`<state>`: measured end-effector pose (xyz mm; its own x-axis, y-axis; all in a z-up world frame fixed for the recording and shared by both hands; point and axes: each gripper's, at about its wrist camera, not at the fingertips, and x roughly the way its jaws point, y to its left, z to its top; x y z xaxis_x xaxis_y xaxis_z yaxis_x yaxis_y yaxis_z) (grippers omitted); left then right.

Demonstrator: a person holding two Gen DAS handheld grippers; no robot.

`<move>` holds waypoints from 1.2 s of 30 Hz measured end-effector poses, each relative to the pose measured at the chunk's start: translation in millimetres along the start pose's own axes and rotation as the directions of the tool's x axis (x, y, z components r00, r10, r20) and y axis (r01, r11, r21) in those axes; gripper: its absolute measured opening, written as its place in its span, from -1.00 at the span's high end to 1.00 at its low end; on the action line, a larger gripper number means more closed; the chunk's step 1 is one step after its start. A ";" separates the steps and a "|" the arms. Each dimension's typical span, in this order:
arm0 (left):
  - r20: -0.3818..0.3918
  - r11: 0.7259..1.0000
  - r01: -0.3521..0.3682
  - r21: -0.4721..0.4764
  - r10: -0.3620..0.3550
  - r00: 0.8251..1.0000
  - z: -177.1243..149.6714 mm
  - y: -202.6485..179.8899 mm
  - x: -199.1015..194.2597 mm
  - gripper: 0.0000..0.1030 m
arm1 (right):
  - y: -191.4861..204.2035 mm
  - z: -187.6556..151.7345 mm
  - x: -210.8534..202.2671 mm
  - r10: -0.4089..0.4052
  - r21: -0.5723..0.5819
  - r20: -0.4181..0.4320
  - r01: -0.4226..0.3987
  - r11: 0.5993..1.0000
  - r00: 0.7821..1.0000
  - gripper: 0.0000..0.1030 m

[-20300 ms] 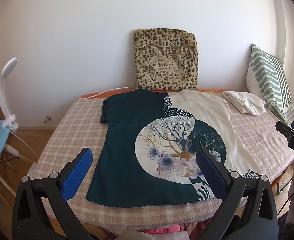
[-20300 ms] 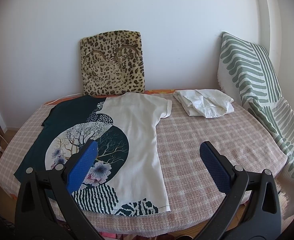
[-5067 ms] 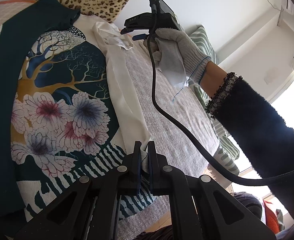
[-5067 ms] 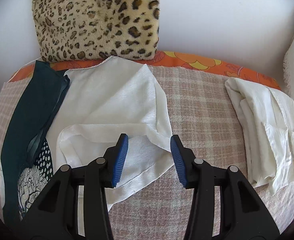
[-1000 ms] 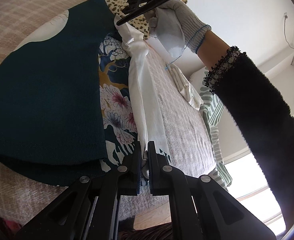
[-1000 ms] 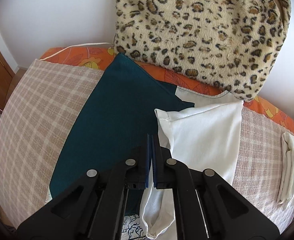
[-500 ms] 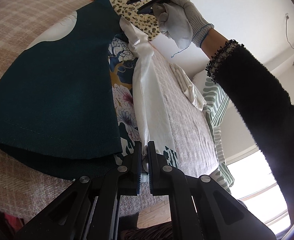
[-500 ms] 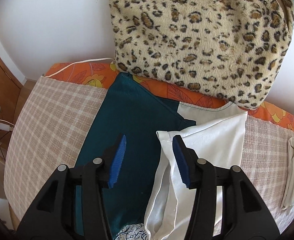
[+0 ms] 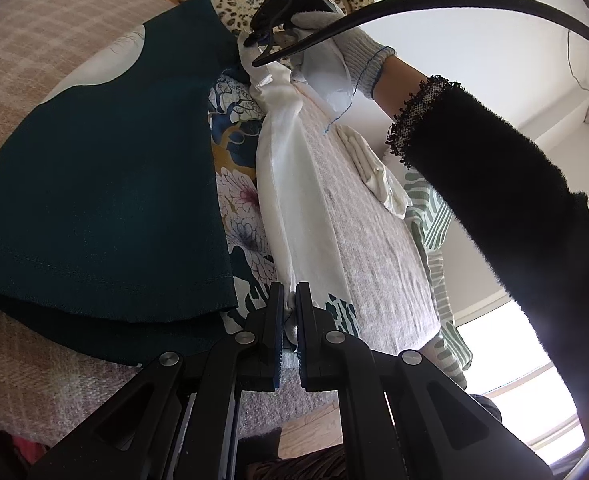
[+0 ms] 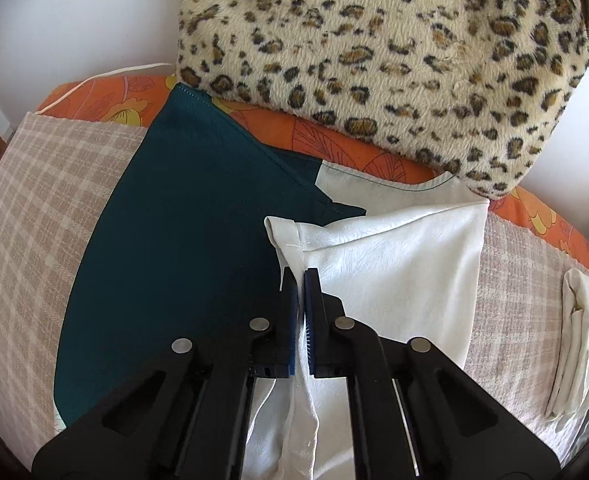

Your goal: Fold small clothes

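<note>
A T-shirt, half dark teal and half cream with a tree and flower print, lies on the checked bed cover. Its teal side is folded over the print. My left gripper is shut on the cream hem edge near the bed's front. My right gripper is shut on the cream sleeve by the collar; it also shows in the left wrist view, held by a gloved hand. The cream side runs gathered in a band between the two grippers.
A leopard-print cushion leans on the wall behind the shirt. A folded white garment lies to the right, with a green striped pillow beyond it. An orange floral sheet edges the back of the bed.
My right gripper was open half a second ago and has closed again on the cream sleeve. My left gripper has kept its hold on the hem.
</note>
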<state>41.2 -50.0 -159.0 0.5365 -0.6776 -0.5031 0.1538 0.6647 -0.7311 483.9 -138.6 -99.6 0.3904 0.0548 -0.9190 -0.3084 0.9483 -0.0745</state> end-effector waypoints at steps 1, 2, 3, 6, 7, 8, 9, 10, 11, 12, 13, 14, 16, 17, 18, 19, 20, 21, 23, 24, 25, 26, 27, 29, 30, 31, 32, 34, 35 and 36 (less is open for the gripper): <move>0.007 1.000 -0.001 0.000 0.001 1.000 1.3 -0.6 -0.3 0.92 | -3.0 1.8 -5.4 0.010 0.017 0.017 -0.010 1.000 1.000 0.93; 0.013 1.000 -0.001 0.001 0.001 1.000 1.2 -0.9 -2.1 0.92 | -5.1 3.8 -10.7 0.027 0.033 0.032 -0.028 0.999 0.999 0.93; 0.018 1.000 -0.001 0.000 0.001 1.000 0.8 -0.8 -3.9 0.92 | -5.8 5.7 -15.8 0.042 0.042 0.044 -0.044 0.998 0.998 0.94; 0.028 1.000 -0.001 -0.001 0.001 1.000 -2.1 -1.7 -8.8 0.93 | 0.7 12.8 -29.1 0.064 0.032 0.078 -0.066 0.997 0.995 0.94; 0.028 1.000 0.001 0.001 -0.001 1.000 -3.1 -2.8 -8.6 0.93 | 5.3 16.0 -32.3 0.068 0.027 0.086 -0.071 0.997 0.994 0.94; 0.026 1.000 0.002 0.006 -0.002 1.000 -3.7 -4.1 -7.8 0.93 | 8.6 18.8 -33.3 0.075 0.024 0.094 -0.077 0.997 0.993 0.94; 0.027 1.000 0.002 0.012 -0.002 1.000 -4.7 -5.5 -8.2 0.93 | 14.1 21.4 -34.8 0.082 0.022 0.100 -0.085 0.996 0.992 0.94; 0.027 1.000 0.001 0.019 -0.002 1.000 -5.3 -6.8 -7.5 0.93 | 18.0 25.0 -35.4 0.089 0.018 0.103 -0.092 0.996 0.991 0.94; 0.028 1.000 -0.001 0.024 0.000 1.000 -6.2 -7.6 -8.0 0.93 | 22.5 27.1 -35.1 0.090 0.015 0.105 -0.092 0.996 0.990 0.94; 0.030 1.000 -0.001 0.024 0.000 1.000 -6.7 -7.7 -8.6 0.93 | 29.7 30.8 -33.0 0.089 0.009 0.102 -0.090 0.996 0.991 0.94; 0.031 1.000 -0.002 0.025 0.002 1.000 -7.0 -7.6 -9.1 0.93 | 35.6 32.0 -29.6 0.084 0.004 0.094 -0.085 0.996 0.992 0.94; 0.029 1.000 -0.002 0.027 0.001 1.000 -6.7 -7.0 -10.0 0.93 | 40.7 32.5 -26.7 0.073 0.003 0.093 -0.074 0.997 0.993 0.94; 0.034 1.000 -0.002 0.019 0.002 0.999 -6.1 -5.5 -11.0 0.93 | 50.1 33.7 -22.6 0.070 -0.011 0.096 -0.069 0.998 0.993 0.94; 0.037 1.000 -0.003 0.015 0.003 0.999 -5.1 -5.8 -10.8 0.93 | 54.1 34.1 -21.9 0.071 -0.022 0.096 -0.069 0.997 0.993 0.94; 0.040 1.000 -0.004 0.013 0.003 0.999 -5.5 -5.2 -10.7 0.93 | 56.9 34.3 -21.7 0.067 -0.027 0.094 -0.065 0.998 0.993 0.94; 0.040 1.000 -0.003 0.012 0.003 0.999 -5.3 -5.0 -10.8 0.93 | 58.2 34.6 -20.8 0.071 -0.025 0.084 -0.069 0.997 0.994 0.94; 0.037 1.000 0.000 0.010 -0.001 0.999 -5.2 -5.1 -10.7 0.93 | 57.2 35.0 -21.4 0.083 -0.016 0.075 -0.082 0.996 0.994 0.93; 0.032 1.000 0.005 0.005 -0.006 0.999 -6.1 -6.1 -10.8 0.93 | 54.7 35.0 -23.8 0.099 -0.008 0.064 -0.099 0.995 0.993 0.90; 0.026 1.000 0.020 -0.006 -0.020 0.999 -3.4 -6.2 -10.5 0.93 | 44.1 31.5 -37.1 0.115 0.011 0.084 -0.116 0.993 0.990 0.56; 0.026 1.000 0.020 -0.003 -0.020 0.999 -1.6 -6.5 -12.5 0.93 | 36.7 27.3 -46.9 0.113 0.025 0.105 -0.116 0.993 0.988 0.25; 0.029 1.000 0.015 0.004 -0.015 0.999 0.4 -7.8 -15.3 0.93 | 27.8 21.0 -57.9 0.124 0.040 0.129 -0.130 0.991 0.984 0.16; 0.035 1.000 0.009 0.014 -0.009 0.999 2.7 -9.0 -19.8 0.93 | 18.1 13.6 -68.3 0.143 0.051 0.148 -0.152 0.987 0.979 0.12; 0.042 1.000 0.000 0.023 -0.001 0.999 5.1 -9.9 -24.2 0.93 | 9.0 5.1 -77.1 0.156 0.055 0.156 -0.166 0.985 0.975 0.12; 0.048 0.998 -0.031 0.047 0.028 0.998 13.1 -10.5 -34.5 0.93 | -8.6 -17.5 -91.3 0.180 0.080 0.171 -0.196 0.977 0.969 0.10; 0.051 0.997 -0.050 0.058 0.047 0.998 17.3 -9.9 -39.6 0.93 | -16.0 -30.3 -95.8 0.200 0.090 0.174 -0.218 0.972 0.964 0.08; 0.052 0.995 -0.069 0.071 0.066 0.996 22.3 -8.7 -45.0 0.93 | -22.0 -43.9 -98.4 0.223 0.100 0.177 -0.243 0.965 0.959 0.08; 0.048 0.992 -0.090 0.084 0.086 0.995 28.5 -7.4 -49.0 0.93 | -26.6 -56.5 -99.4 0.246 0.109 0.175 -0.267 0.958 0.953 0.07; 0.038 0.986 -0.130 0.105 0.127 0.991 41.3 -2.9 -58.0 0.93 | -28.6 -79.2 -99.5 0.280 0.102 0.173 -0.299 0.949 0.944 0.07; 0.030 0.982 -0.145 0.119 0.143 0.989 48.4 -0.7 -62.2 0.93 | -24.6 -87.9 -97.2 0.285 0.085 0.164 -0.301 0.950 0.944 0.07; 0.024 0.977 -0.162 0.136 0.161 0.987 55.9 -0.3 -64.9 0.93 | -17.5 -95.0 -94.5 0.276 0.061 0.152 -0.288 0.956 0.949 0.07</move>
<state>52.7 11.4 -100.4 0.5737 -0.5543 -0.6030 0.1757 0.8024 -0.5704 370.0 -190.0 -48.2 0.4174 0.3615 -0.8337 -0.3545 0.9096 0.2169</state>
